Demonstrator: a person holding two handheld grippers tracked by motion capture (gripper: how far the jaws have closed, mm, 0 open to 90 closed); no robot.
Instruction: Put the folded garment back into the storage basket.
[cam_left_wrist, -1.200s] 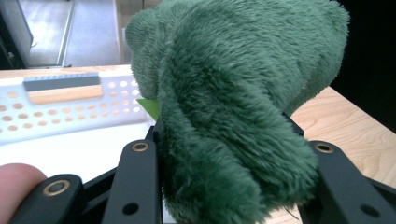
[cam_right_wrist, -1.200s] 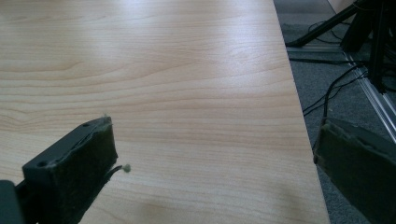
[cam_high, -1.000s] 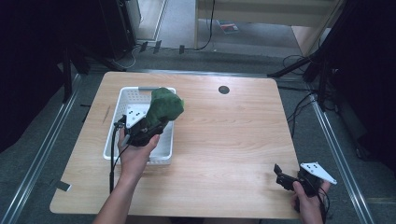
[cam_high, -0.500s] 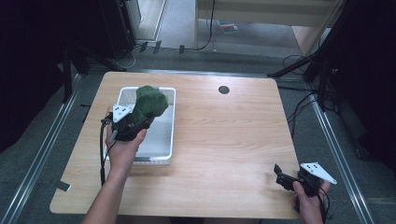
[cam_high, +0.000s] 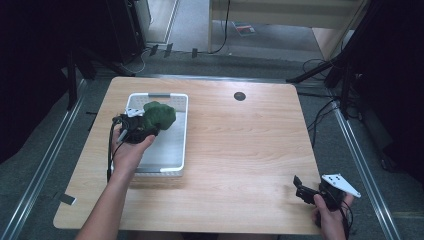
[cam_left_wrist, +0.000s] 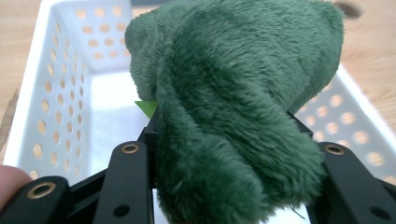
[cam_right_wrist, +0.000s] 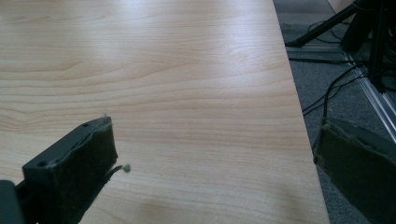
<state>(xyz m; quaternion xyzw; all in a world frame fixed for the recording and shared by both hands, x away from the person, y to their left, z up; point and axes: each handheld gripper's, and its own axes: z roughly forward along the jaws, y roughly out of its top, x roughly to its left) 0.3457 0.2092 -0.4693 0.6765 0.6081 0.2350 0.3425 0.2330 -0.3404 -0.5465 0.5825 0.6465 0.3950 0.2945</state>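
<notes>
Left gripper (cam_high: 141, 129), centre left of the high view, is clenched on a green plush toy (cam_high: 159, 115) and holds it over the white perforated basket (cam_high: 182, 131); in the left gripper view the plush (cam_left_wrist: 233, 107) bulges between both jaws above the basket (cam_left_wrist: 56, 88). Right gripper (cam_high: 306, 192), lower right at the wooden table (cam_high: 240, 150) edge, has its jaws spread wide with nothing between them.

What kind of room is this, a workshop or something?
Probably a lab or studio set up for recording. A bare wooden table stands on grey carpet between metal floor rails, with cables and dark stands around it. On it, a white basket and a green plush toy.
</notes>
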